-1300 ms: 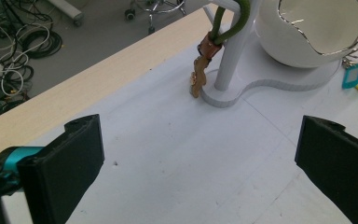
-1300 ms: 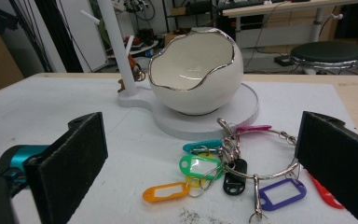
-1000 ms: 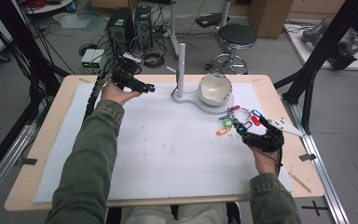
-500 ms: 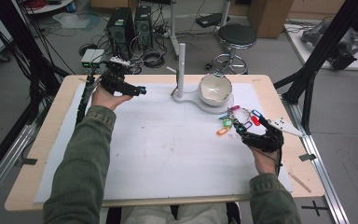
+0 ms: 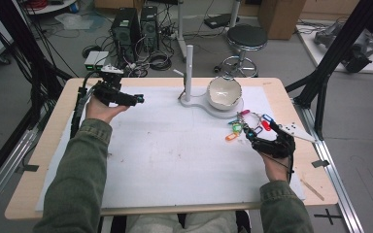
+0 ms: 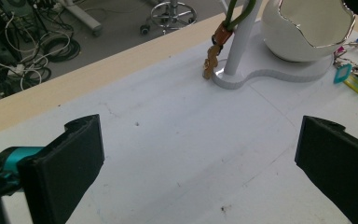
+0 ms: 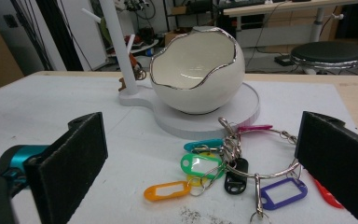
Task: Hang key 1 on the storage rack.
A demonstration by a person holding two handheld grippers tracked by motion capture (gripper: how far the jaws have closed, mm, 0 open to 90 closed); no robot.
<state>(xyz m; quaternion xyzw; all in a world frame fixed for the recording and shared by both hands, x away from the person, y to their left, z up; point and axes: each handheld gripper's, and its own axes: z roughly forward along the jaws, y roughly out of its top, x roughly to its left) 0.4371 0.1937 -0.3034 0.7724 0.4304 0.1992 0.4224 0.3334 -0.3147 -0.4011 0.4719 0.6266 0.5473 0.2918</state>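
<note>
Leftward toward the desk's far-left corner went the left gripper [image 5: 138, 100] — both grippers gape wide; right gripper [image 5: 249, 137] beside one key-tag bunch [image 5: 246, 126].

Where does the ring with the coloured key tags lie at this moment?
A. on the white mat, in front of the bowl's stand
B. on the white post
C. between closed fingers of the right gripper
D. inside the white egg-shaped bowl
A: the ring of key tags lies flat on the white mat just before the round base of the egg-shaped bowl, with the right gripper open around it and not touching.
</note>
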